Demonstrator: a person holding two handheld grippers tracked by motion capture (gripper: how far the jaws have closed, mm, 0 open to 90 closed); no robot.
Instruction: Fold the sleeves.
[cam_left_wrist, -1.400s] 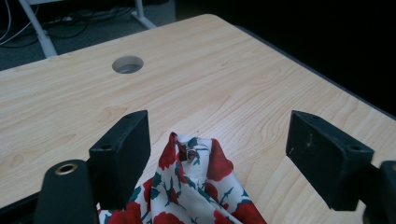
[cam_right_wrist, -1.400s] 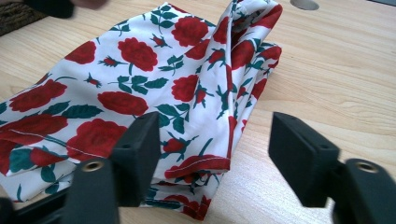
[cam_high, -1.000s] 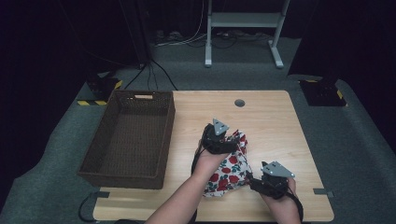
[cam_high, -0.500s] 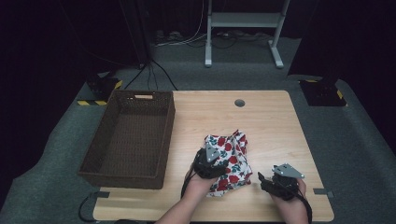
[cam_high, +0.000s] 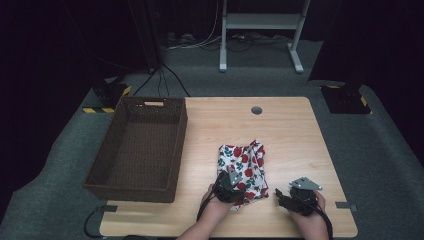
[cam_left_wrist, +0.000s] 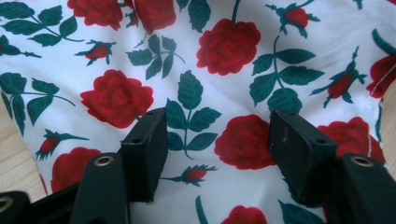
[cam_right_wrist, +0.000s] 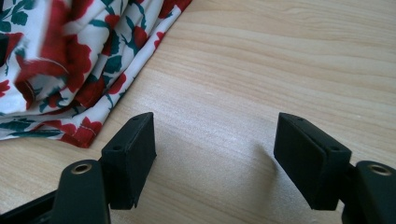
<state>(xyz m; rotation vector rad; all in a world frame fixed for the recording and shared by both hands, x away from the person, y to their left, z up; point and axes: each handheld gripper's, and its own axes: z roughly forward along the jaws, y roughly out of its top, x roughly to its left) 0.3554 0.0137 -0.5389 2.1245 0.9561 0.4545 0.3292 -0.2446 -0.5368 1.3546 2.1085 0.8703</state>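
The rose cloth (cam_high: 244, 167) lies bunched on the table (cam_high: 295, 130), not yet in the basket (cam_high: 137, 145) at the left. The left gripper (cam_high: 231, 181) is spread open over the cloth, jaws just narrowed, nothing pinched. The right gripper (cam_high: 280, 196) gapes over bare wood.

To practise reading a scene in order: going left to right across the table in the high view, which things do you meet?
Woven basket → left tongs on the rose-print cloth → right tongs over bare table.
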